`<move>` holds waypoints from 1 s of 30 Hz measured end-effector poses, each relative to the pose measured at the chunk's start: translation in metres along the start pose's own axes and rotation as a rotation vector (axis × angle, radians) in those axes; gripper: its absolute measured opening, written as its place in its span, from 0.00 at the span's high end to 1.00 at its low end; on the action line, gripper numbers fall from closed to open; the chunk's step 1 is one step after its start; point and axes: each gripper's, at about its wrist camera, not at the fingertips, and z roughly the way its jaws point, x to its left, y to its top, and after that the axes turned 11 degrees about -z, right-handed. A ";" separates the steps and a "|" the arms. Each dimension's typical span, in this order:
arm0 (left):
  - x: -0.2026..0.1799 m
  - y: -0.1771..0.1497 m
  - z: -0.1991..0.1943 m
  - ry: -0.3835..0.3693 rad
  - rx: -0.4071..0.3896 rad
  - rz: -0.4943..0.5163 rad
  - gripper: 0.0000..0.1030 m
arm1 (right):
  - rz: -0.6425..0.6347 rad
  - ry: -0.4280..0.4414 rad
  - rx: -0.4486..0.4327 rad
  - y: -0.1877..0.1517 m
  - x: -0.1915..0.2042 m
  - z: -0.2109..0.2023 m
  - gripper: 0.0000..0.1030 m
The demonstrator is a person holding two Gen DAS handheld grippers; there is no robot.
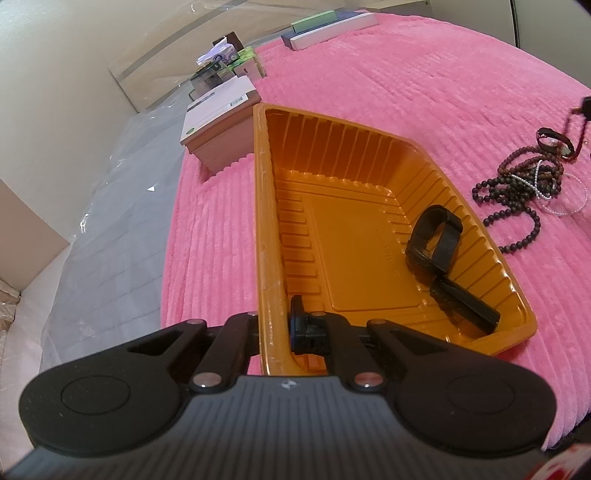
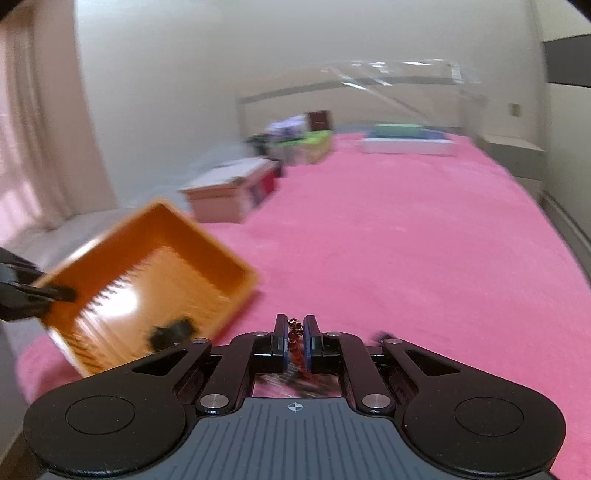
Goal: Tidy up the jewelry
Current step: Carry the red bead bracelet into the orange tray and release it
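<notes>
An orange plastic tray [image 1: 369, 206] lies on the pink bedspread, and my left gripper [image 1: 275, 314] is shut on its near left rim. Inside the tray lies a black watch [image 1: 437, 236] with its strap spread out. To the right of the tray is a heap of dark bead necklaces [image 1: 517, 188] with a brown bangle [image 1: 556, 142]. My right gripper [image 2: 295, 321] is lifted above the bedspread and shut on a reddish-brown beaded piece [image 2: 295, 338]. The right wrist view is blurred. It shows the tray [image 2: 155, 273] at lower left with the left gripper's fingers [image 2: 55, 293] on its rim.
A pinkish box [image 1: 218, 125] stands just beyond the tray. Further back are small packages [image 1: 221, 62] and flat boxes [image 1: 328, 27]. Clear plastic sheeting [image 1: 110, 206] covers the mattress to the left of the pink bedspread [image 2: 406, 240]. A bedside cabinet [image 2: 513, 155] stands at the far right.
</notes>
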 end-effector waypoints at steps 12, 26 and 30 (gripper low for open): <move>-0.001 -0.001 -0.001 -0.002 -0.004 0.004 0.97 | -0.038 0.255 0.061 0.024 0.083 0.073 0.92; -0.001 -0.001 -0.001 -0.004 -0.004 0.003 0.97 | -0.026 0.315 0.069 0.024 0.102 0.100 0.87; -0.001 -0.001 -0.001 -0.004 -0.004 0.000 0.97 | 0.012 0.276 0.070 0.016 0.084 0.089 0.70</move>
